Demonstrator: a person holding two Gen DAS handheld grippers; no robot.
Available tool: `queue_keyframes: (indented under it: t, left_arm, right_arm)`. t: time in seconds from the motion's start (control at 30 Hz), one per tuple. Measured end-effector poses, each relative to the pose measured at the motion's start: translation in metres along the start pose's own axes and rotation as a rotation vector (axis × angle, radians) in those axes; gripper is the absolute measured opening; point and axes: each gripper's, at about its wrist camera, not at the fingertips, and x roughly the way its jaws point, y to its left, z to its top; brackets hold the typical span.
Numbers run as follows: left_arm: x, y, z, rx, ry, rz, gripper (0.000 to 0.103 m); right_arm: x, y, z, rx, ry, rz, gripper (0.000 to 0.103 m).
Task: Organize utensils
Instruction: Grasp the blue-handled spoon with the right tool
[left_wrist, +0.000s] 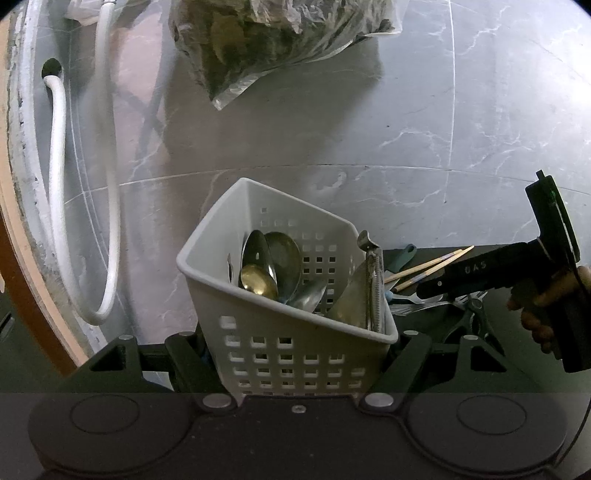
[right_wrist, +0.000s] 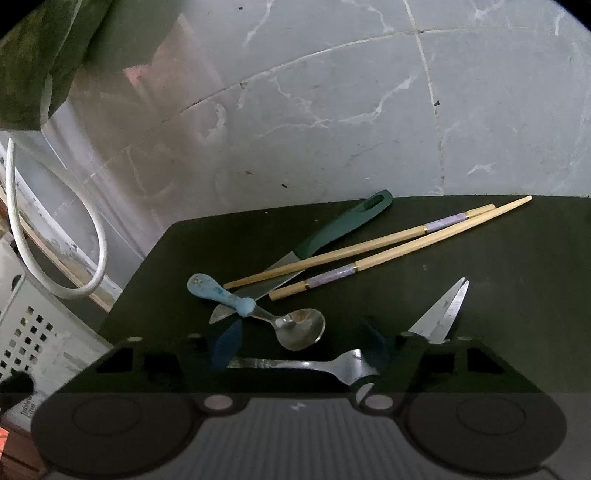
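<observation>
Gripping the white perforated plastic basket (left_wrist: 229, 229) from both sides, the left tongs (left_wrist: 295, 350) were clenched on its lower walls at six o'clock in the left wrist view. The basket stood tilted, and it already held several steel and brass-coloured spoons (left_wrist: 258, 280) with a long metal tool (left_wrist: 373, 280) leaning at its three-o'clock corner.

The right tongs (right_wrist: 303, 350) hung low over the dark tabletop (right_wrist: 480, 240), their jaws standing apart. A steel fork (right_wrist: 295, 363) lay crosswise between them at six o'clock in the right wrist view. No pad could be seen pressing on it. Just beyond the fork, towards twelve o'clock, rested a small steel spoon with a pale blue handle (right_wrist: 258, 314), its handle crossing the blade of a green-handled knife (right_wrist: 343, 225). Two pale wooden chopsticks with lilac bands (right_wrist: 369, 247) lay over that blade, pointing towards two o'clock. Steel scissor blades (right_wrist: 443, 314) showed at four o'clock, partly hidden by the right finger.

From the left wrist view, a hand (left_wrist: 546, 306) holding the right tongs appeared at three o'clock. A white hose (left_wrist: 59, 184) looped at nine o'clock.
</observation>
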Motion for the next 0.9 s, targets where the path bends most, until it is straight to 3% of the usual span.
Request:
queue_keyframes:
  t: [0.07, 0.33, 0.67, 0.9]
  left_arm:
    - [-0.0002, 0.0, -0.0001, 0.0, 0.0, 0.0, 0.077]
    - [-0.0002, 0.0003, -0.0002, 0.001, -0.001, -0.001, 0.077]
    - [-0.0011, 0.0002, -0.0002, 0.001, -0.001, -0.003, 0.077]
    - [-0.0012, 0.0007, -0.0002, 0.001, -0.001, -0.004, 0.077]
  right_arm:
    - [-0.0001, 0.0021, -0.001, -0.011, -0.002, -0.02, 0.058]
    - [0.0012, 0.0063, -0.0032, -0.024, -0.003, -0.031, 0.05]
    - [0.006, 0.0092, -0.0059, -0.04, -0.012, -0.049, 0.014]
    - [-0.0015, 0.0093, -0.0046, -0.031, -0.086, -0.034, 0.005]
